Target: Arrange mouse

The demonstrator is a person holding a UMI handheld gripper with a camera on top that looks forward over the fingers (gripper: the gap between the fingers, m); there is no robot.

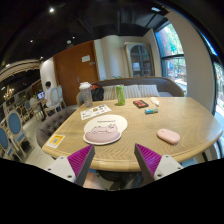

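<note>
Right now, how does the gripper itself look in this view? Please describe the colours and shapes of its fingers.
The gripper shows two fingers at the bottom of the view. Each finger has a pale, whitish outer body and a magenta pad on its inner face, tapering to a wedge-like point. The second pad mirrors the first. No cables, markings or sleeve are visible.

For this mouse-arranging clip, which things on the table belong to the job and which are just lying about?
Job:
mouse
mat
tool, open, short of both

Lying about:
green bottle
papers
yellow card
dark box
</note>
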